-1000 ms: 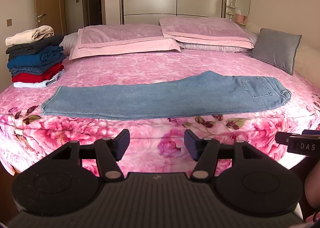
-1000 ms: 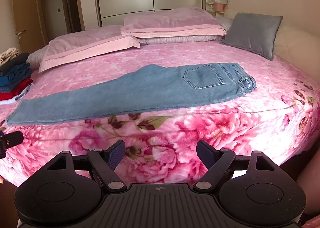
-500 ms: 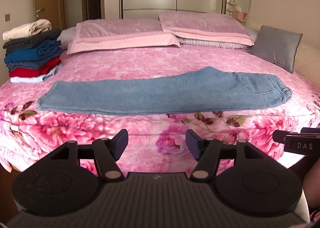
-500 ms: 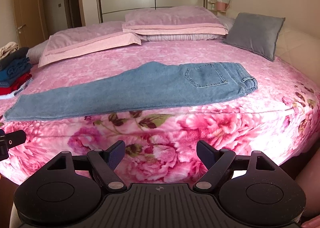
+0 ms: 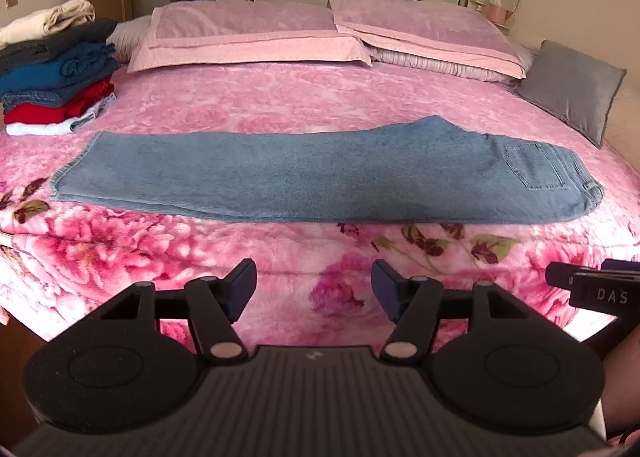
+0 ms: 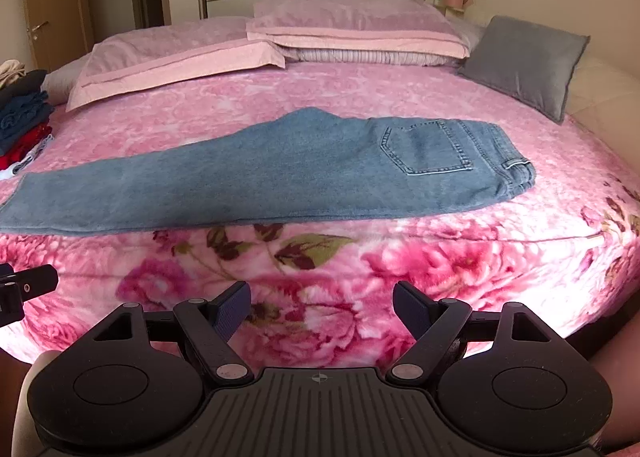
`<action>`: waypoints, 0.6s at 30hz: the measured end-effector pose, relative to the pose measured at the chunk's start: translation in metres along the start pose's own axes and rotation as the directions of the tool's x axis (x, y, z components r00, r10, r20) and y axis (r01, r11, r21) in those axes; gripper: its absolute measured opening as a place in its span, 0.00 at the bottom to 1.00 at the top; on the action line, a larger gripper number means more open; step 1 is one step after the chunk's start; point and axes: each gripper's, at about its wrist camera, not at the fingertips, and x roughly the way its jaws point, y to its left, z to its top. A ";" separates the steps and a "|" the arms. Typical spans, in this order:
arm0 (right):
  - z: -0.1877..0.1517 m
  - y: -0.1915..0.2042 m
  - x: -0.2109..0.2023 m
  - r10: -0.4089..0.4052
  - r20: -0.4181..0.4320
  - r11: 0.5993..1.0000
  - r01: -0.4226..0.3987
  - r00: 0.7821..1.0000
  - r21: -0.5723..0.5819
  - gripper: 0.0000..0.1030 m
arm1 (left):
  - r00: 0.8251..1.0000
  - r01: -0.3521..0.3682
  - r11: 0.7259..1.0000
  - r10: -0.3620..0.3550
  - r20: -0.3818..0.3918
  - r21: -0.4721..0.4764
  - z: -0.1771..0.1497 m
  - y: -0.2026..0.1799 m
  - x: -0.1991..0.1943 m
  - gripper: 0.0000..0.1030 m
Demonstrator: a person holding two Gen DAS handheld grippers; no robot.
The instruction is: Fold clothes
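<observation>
Pink floral bed (image 5: 320, 109) with halved jeans (image 5: 320, 173) laid flat for folding.
Left tool (image 5: 314, 287) and right tool (image 6: 322, 307) are held apart, empty, short of the denim.

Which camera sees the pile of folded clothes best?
The left wrist view: the whole pile of folded clothes shows there, layer by layer. In the right wrist view it is cut off at the picture's left edge.

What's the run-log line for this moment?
jeans: flat on bed, folded lengthwise | left tongs: open, empty | right tongs: open, empty
</observation>
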 end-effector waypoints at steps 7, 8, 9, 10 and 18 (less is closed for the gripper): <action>0.020 -0.032 0.037 0.103 -0.018 0.988 -0.100 0.995 0.119 0.79 | 0.999 0.040 0.991 -0.041 -0.006 -0.129 0.021 0.027 0.035 0.58; 0.022 -0.040 0.043 0.119 -0.023 0.982 -0.115 0.993 0.152 0.79 | 0.999 0.047 0.987 -0.048 -0.003 -0.154 0.023 0.033 0.040 0.58; 0.024 -0.049 0.050 0.132 -0.031 0.973 -0.123 0.991 0.197 0.79 | 0.999 0.049 0.983 -0.049 0.005 -0.178 0.025 0.042 0.044 0.57; 0.025 -0.057 0.057 0.145 -0.036 0.962 -0.133 0.989 0.239 0.79 | 0.999 0.052 0.978 -0.050 0.014 -0.202 0.026 0.051 0.049 0.55; 0.034 -0.105 0.108 0.254 -0.027 0.853 -0.210 0.967 0.478 0.79 | 0.999 -0.014 0.908 0.033 0.038 -0.419 0.034 0.139 0.086 0.47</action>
